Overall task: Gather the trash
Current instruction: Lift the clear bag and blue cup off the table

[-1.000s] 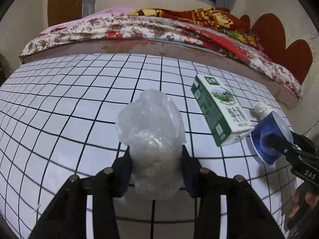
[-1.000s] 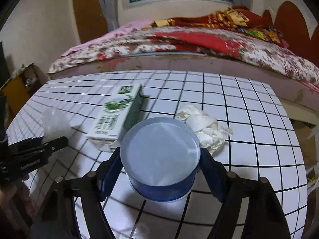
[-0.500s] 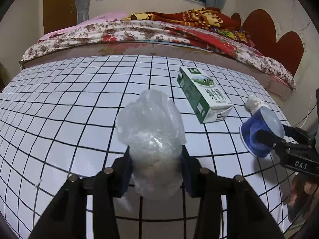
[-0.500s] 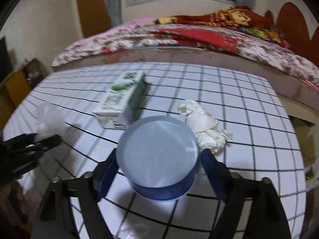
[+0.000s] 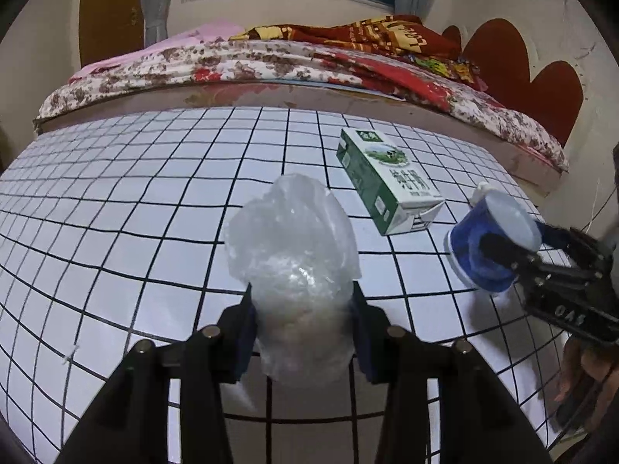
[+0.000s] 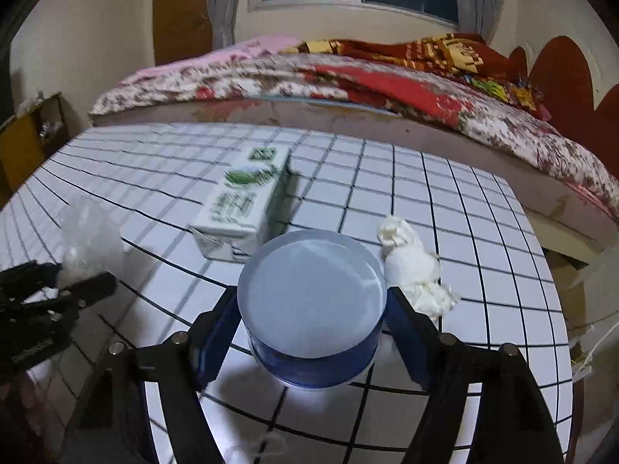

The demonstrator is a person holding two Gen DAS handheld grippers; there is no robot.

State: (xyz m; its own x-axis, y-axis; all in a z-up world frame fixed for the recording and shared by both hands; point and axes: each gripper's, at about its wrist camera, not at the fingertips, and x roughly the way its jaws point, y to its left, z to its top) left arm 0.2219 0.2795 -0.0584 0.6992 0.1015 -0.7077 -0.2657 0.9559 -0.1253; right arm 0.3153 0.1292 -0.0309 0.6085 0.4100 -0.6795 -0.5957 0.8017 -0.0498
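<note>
Meanwhile left gripper (image 5: pixel 303 324) still pinches plastic bag (image 5: pixel 294 243); right gripper (image 6: pixel 311 319) closing around blue tub (image 6: pixel 311 309), carton (image 6: pixel 241 203) now farther.

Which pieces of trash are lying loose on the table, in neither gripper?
The green-and-white milk carton on its side, and the crumpled white tissue. The clear plastic bag and blue tub sit between gripper fingers.

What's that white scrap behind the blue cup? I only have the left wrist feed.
Observer: A crumpled white tissue, lying on the grid table just right of the blue cup.
Operator: Is the far finger on the cup too?
Observer: Yes. The right gripper has a blue pad on each side of the cup, and its jaws are closing.
Operator: Anything else outside my frame?
Observer: A yellow wooden shelf beyond the table's left edge.
</note>
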